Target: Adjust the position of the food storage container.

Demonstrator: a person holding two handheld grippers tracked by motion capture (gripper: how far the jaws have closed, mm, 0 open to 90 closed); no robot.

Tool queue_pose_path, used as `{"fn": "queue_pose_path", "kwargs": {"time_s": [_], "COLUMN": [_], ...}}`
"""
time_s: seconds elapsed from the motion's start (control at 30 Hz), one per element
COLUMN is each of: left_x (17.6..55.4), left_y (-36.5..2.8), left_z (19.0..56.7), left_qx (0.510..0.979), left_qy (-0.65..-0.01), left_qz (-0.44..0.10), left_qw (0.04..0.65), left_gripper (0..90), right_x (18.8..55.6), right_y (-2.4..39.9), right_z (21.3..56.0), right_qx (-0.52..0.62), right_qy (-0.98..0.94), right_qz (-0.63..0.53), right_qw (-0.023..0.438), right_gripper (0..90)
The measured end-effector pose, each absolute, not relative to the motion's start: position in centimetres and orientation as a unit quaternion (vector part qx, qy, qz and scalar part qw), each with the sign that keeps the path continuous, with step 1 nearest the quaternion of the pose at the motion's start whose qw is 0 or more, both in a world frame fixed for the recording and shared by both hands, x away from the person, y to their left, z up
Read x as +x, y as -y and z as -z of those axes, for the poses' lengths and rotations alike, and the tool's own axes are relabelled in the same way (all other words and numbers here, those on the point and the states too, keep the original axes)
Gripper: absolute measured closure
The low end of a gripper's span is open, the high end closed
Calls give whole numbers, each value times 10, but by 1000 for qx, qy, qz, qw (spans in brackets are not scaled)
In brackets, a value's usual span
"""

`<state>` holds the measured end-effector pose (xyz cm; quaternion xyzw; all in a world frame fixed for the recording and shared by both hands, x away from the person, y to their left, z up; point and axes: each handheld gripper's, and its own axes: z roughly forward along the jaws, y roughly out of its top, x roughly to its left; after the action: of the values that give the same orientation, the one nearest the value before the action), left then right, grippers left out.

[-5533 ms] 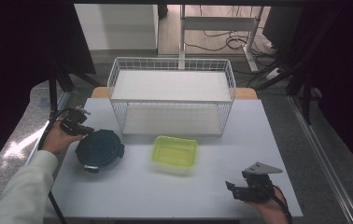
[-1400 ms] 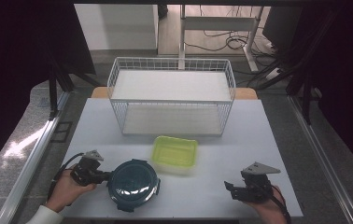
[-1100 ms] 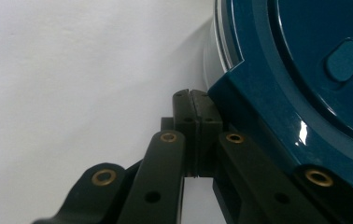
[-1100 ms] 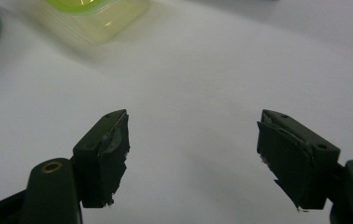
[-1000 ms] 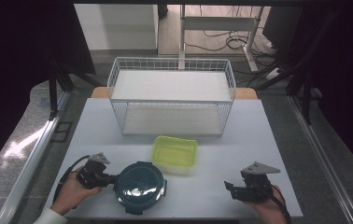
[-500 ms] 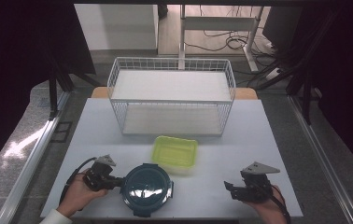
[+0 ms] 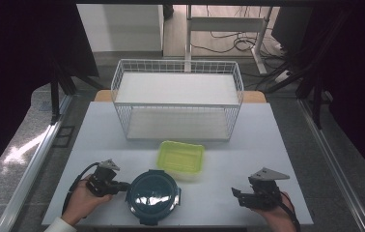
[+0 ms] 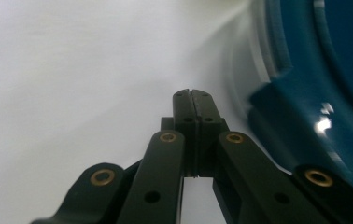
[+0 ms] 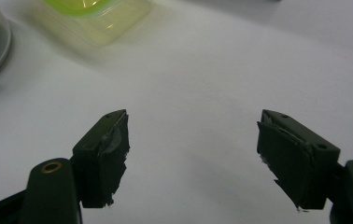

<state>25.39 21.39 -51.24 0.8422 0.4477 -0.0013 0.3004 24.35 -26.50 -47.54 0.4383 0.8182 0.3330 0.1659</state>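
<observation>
Left claw [image 7: 121, 185] pressed together, tips at the left rim of the blue round container [image 7: 152, 196] near the desk's [image 7: 277, 145] front edge. Yellow-green box [image 7: 181, 157] just behind; wire basket [image 7: 177, 104] at back. Right claw [image 7: 238, 195] spread, empty, front-right.

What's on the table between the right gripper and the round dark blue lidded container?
Nothing: in the high view, bare white table separates the right gripper from the round dark blue lidded container. The yellow-green rectangular plastic container sits farther back.
</observation>
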Motion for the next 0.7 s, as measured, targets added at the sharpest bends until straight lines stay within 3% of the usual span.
{"fn": "queue_pose_path", "kwargs": {"time_s": [0.33, 0.47, 0.5, 0.53, 0.57, 0.6, 0.63, 0.7], "left_x": [236, 231, 230, 229, 228, 227, 226, 226], "left_y": [-234, -238, -238, -238, -237, -236, -236, -236], "left_z": [490, 487, 486, 484, 483, 482, 480, 479], "left_qx": [800, 788, 783, 782, 780, 778, 771, 768], "left_qy": [-483, -498, -502, -505, -508, -511, -520, -525], "left_qz": [-57, -68, -72, -75, -78, -85, -84, -75], "left_qw": [350, 357, 359, 357, 357, 356, 358, 359], "left_gripper": [894, 818, 647, 647, 457, 457, 331, 282], "right_x": [242, 242, 242, 242, 242, 242, 242, 242], "right_y": [264, 262, 261, 261, 261, 261, 261, 261], "right_z": [474, 474, 474, 474, 474, 474, 473, 473], "right_qx": [436, 433, 432, 432, 431, 431, 430, 430], "right_qy": [-817, -817, -817, -817, -817, -817, -817, -817], "right_qz": [-343, -348, -348, -348, -350, -350, -352, -354], "right_qw": [158, 157, 155, 155, 154, 154, 152, 152], "right_gripper": [250, 249, 248, 248, 247, 247, 243, 240]}}
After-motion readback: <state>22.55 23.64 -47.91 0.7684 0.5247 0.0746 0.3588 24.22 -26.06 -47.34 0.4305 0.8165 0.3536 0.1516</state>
